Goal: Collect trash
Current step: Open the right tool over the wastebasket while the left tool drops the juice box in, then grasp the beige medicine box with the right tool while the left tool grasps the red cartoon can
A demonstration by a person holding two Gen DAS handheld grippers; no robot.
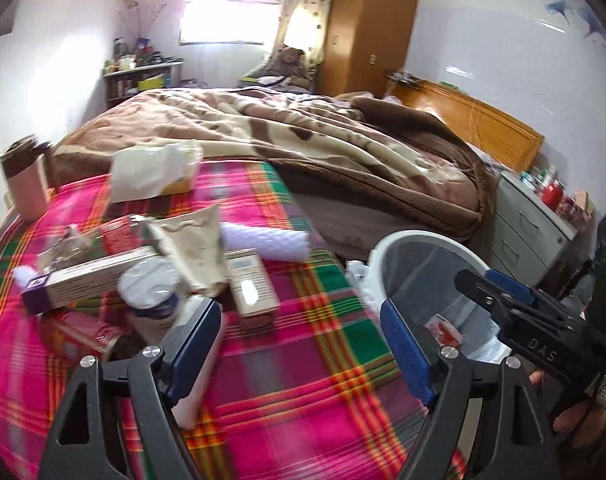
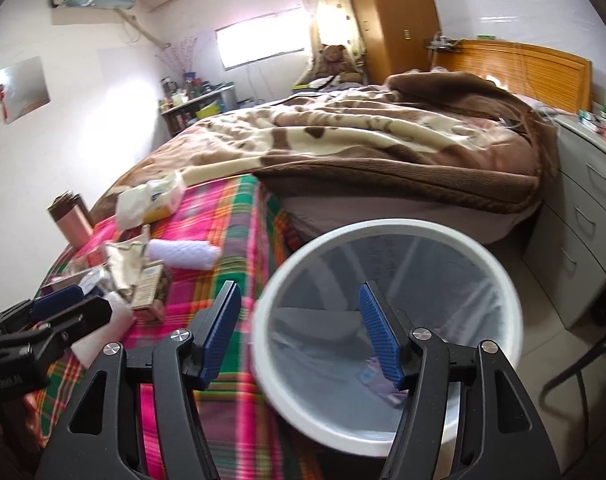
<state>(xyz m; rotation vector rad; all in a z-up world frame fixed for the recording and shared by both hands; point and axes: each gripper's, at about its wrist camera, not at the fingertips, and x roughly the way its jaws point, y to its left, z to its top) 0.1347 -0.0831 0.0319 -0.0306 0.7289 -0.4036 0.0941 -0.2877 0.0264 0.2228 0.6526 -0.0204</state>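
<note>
Bedroom's plaid bedspread [image 1: 303, 360] carries litter beside a white bin [image 2: 383, 240]; both grippers' fingers gape empty.

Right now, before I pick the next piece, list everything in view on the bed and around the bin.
plaid cloth: one, pink and green, bed's near end
brown blanket: one, far half of bed
trash bin: one, white rim, clear liner, beside bed; scraps inside
foam roll: one, white, on cloth
tissue pack: one, white and yellow, far edge of cloth
tumbler: one, pink, left corner
long box: one, purple-ended, in litter pile
brown paper bag: one, crumpled, in pile
drawer unit: one, grey, right of bed
left tool: open, over cloth
right tool: open, at bin
</note>
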